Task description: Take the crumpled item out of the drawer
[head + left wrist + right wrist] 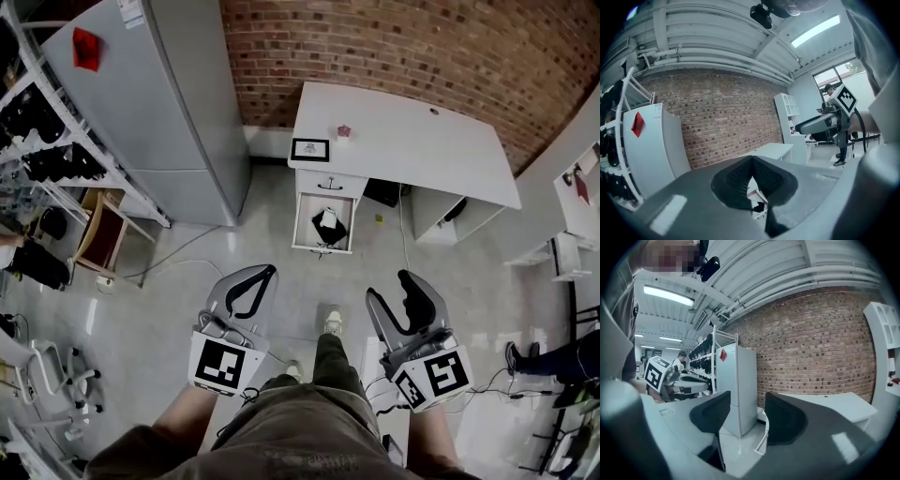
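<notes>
The white desk [412, 141] stands against the brick wall, and its lower drawer [305, 223] is pulled open toward me. Inside the drawer lies a crumpled white and dark item [327, 220]. Both grippers hang well short of it, over the floor by my knees. My left gripper [269, 273] has its jaw tips together with nothing in them; in the left gripper view [752, 158] a bit of the drawer [757, 200] shows through the gap below the tips. My right gripper [388, 289] is open and empty, with a clear gap in the right gripper view [747, 416].
A tall grey fridge [159, 103] stands left of the desk, with shelving [42, 141] and a wooden chair [98, 234] further left. A framed picture [310, 149] and a small pink object [344, 131] sit on the desk. Cables [187, 248] trail on the floor.
</notes>
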The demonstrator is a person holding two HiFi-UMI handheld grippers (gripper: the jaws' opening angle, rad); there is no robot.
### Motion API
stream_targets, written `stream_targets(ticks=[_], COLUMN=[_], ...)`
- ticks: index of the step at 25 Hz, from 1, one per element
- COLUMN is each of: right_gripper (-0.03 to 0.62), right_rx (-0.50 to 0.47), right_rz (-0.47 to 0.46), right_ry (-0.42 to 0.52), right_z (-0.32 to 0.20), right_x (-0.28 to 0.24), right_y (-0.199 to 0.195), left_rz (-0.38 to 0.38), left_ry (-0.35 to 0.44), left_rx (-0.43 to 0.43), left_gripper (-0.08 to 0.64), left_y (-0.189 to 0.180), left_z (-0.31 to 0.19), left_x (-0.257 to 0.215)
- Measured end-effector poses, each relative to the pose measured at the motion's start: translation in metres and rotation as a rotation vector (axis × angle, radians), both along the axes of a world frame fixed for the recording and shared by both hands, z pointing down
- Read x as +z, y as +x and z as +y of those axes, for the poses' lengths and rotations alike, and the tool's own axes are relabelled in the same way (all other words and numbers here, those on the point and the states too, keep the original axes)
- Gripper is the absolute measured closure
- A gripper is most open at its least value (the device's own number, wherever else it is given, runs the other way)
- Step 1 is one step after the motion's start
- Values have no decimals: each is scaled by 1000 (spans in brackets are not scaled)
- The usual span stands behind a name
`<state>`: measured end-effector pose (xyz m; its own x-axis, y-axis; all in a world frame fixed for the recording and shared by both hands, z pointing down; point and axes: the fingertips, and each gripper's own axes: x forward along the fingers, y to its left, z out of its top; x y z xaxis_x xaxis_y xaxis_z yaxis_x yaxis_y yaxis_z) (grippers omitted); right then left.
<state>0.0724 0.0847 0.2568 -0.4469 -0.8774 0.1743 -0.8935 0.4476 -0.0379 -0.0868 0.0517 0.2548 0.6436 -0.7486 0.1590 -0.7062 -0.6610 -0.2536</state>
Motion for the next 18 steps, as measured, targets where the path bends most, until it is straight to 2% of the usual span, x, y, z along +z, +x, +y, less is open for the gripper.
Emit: stream_targets(ticks=[8,18], right_gripper=[333,336], right_rx=[-31,-84], right_rz=[-7,-2], right_ry=[-8,-39], right_z=[-93,-214], right_x=[7,13], right_y=[38,94], left_rz=[-38,-53], left_ry=[-11,-28], left_rx=[-1,-55], left_gripper=[560,560], left_y=[47,100], left_z=[-87,-202], left_x=[5,1])
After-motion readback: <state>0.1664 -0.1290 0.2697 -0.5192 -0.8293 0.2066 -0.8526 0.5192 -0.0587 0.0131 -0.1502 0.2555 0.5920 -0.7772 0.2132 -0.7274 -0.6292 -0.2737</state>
